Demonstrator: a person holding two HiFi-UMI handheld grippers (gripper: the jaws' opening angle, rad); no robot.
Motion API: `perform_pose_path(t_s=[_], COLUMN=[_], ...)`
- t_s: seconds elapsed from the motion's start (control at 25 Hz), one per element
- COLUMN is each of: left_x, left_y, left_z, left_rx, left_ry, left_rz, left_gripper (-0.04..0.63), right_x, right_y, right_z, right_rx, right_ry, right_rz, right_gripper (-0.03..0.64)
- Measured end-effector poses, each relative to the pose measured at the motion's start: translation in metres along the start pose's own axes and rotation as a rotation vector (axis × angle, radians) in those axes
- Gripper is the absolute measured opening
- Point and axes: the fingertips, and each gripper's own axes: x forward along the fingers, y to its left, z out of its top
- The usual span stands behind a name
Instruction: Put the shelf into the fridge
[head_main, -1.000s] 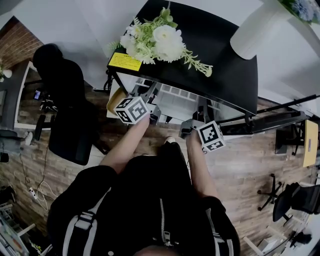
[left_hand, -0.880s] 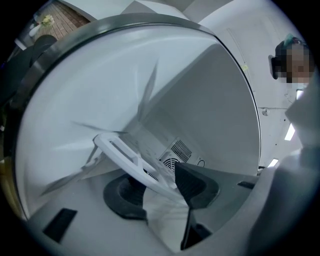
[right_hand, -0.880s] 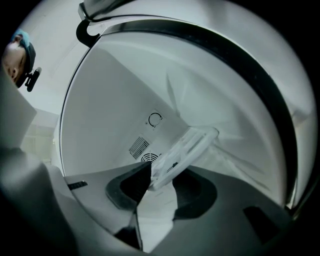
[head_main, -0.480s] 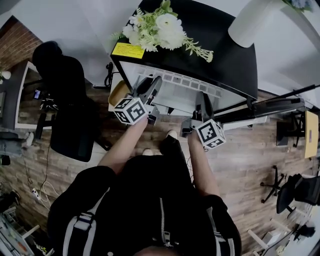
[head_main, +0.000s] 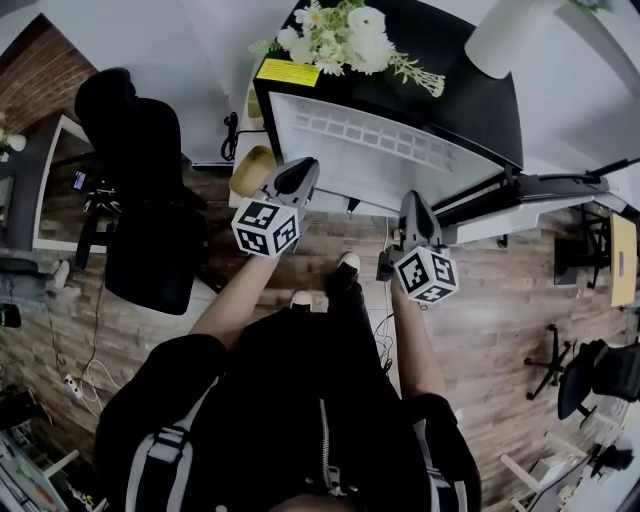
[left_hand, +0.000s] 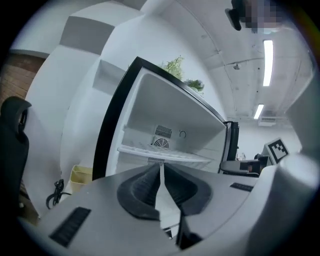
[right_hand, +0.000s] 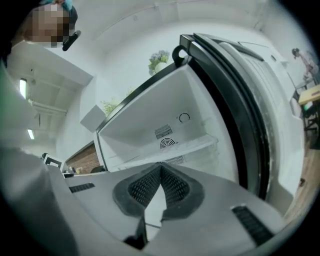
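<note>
1. Wood-plank floor (head_main: 500, 330), with a black chair (head_main: 140, 200) to the left. The fridge (head_main: 450, 90) stands with its door (head_main: 545, 188) swung open and flowers (head_main: 345, 25) on top.
2. The shelf (head_main: 385, 150) lies level across the fridge compartment. It appears seated, so no grip is needed.
3. The left gripper (head_main: 303, 168) and right gripper (head_main: 412, 203) hover before the opening, clear of the shelf, jaws together and empty.
4. In the earlier frames, both grippers stood near the shelf's front edge with jaws apart. They have since drawn back, and the jaws have just closed on nothing.
</note>
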Motion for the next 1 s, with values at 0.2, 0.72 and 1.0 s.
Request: perform_pose_path(t_s=[0.2, 0.72, 1.0], left_x=[-0.026, -0.062, -0.065], left_y=[-0.003, -0.011, -0.028], left_z=[-0.001, -0.009, -0.006], left_rx=[0.066, 0.102, 0.197], left_ry=[0.028, 0.04, 0.039], left_rz=[-0.009, -0.017, -0.048], left_gripper=[0.041, 0.041, 0.041], right_x=[-0.02, -0.049, -0.051], right_y=[0.015, 0.022, 0.023], right_z=[-0.005, -0.021, -0.018], right_rx=[-0.071, -0.111, -0.117], right_ry=[0.006, 0.009, 0.007], right_rz=[-0.001, -0.029, -0.02], right_gripper=[0.006, 0.006, 0.006])
